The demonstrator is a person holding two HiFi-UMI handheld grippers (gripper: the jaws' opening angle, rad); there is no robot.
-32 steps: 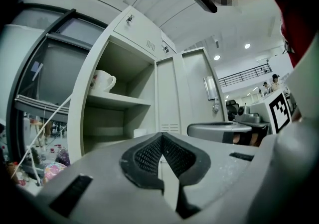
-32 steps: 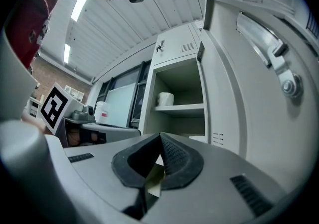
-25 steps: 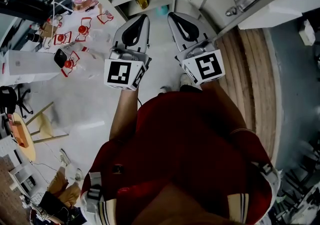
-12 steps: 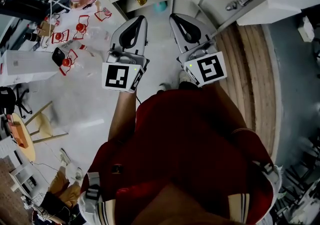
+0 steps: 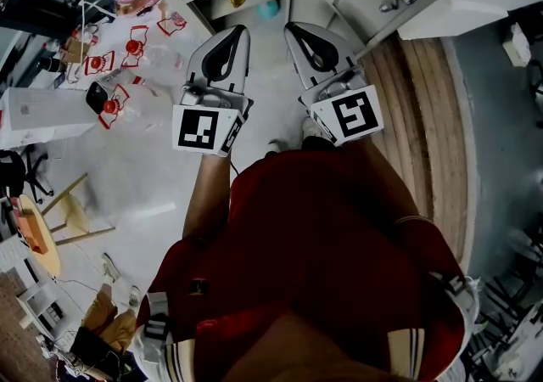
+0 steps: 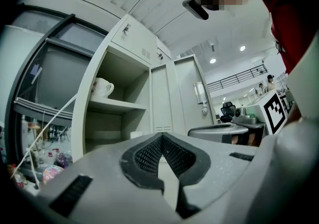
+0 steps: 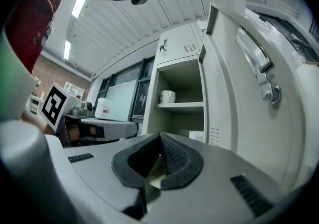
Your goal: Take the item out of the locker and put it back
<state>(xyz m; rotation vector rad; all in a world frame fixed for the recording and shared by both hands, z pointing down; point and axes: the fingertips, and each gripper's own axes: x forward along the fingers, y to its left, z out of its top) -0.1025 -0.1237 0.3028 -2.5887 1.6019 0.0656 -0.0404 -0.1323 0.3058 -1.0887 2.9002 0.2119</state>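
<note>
Open locker point(image 7: 151, 93), with its door point(image 7: 234, 108) swung out at the right: I am holding my left gripper point(image 6: 160, 136) and my right gripper point(image 7: 159, 135) side by side, both pointing toward the open compartments. The left gripper's jaws are resting together with nothing between them, and the right gripper's jaws are likewise meeting at their tips, empty. The white mug point(image 6: 102, 87) is sitting upright on the upper shelf point(image 6: 117, 106) inside the locker, well apart from both grippers.
</note>
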